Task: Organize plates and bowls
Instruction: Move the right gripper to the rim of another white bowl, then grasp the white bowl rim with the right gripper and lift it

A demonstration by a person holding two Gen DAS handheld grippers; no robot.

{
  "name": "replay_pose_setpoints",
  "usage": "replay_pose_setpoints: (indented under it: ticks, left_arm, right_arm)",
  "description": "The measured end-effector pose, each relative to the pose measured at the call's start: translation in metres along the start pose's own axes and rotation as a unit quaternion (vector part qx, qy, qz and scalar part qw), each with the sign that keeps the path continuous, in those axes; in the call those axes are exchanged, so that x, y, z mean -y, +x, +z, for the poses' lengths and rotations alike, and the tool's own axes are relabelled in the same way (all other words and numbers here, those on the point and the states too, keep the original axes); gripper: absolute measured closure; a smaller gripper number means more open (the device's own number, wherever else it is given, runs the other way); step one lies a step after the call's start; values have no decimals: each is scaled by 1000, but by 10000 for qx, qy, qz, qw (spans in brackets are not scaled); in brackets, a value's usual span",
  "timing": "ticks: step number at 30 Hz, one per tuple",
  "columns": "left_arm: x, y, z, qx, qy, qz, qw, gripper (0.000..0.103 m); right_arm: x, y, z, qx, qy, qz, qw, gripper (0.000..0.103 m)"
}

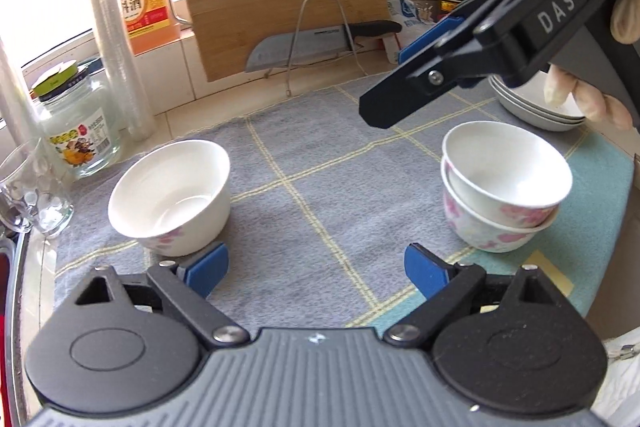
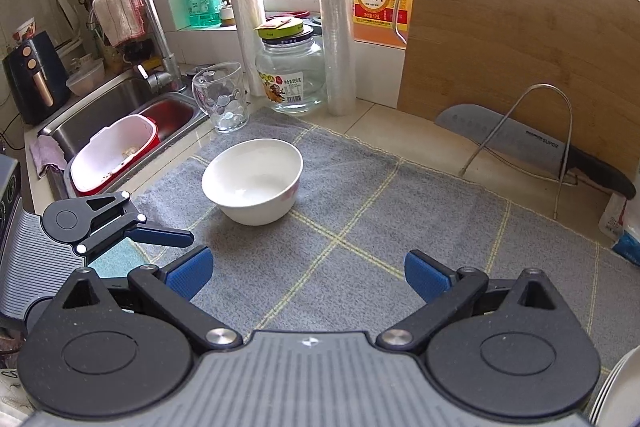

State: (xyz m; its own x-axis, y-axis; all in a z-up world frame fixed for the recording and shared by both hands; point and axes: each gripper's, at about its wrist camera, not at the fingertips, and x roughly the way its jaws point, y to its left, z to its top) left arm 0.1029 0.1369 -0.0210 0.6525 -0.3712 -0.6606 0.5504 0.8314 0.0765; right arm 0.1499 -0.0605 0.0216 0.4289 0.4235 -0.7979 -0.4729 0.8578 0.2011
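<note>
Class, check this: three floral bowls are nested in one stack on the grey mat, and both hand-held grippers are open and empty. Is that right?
Not quite. The left wrist view shows only two bowls nested in the stack; the third bowl stands alone on the grey mat. The left hand-held gripper and right hand-held gripper are indeed open and empty.

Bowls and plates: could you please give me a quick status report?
Left gripper and right gripper open, empty. Lone bowl apart from two nested bowls; plates stacked. Nothing between.
</note>
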Motion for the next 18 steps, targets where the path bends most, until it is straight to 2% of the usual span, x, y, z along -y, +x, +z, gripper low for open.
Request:
replay_pose_setpoints:
  ticks: [3,8,18]
  left_arm:
    - [-23,2,-5,56,-114,238,9996,8]
    - [-51,14,-10,98,-176,603,9980,8]
    - [-76,37,-13,199,-287,729,9967,8]
  right_arm:
    - [-16,16,15,-165,-274,-118,9994,0]
    - [-37,39,38,-197,-614,-346,9973,0]
    - [-48,86,65,-431,-716,120,9964,0]
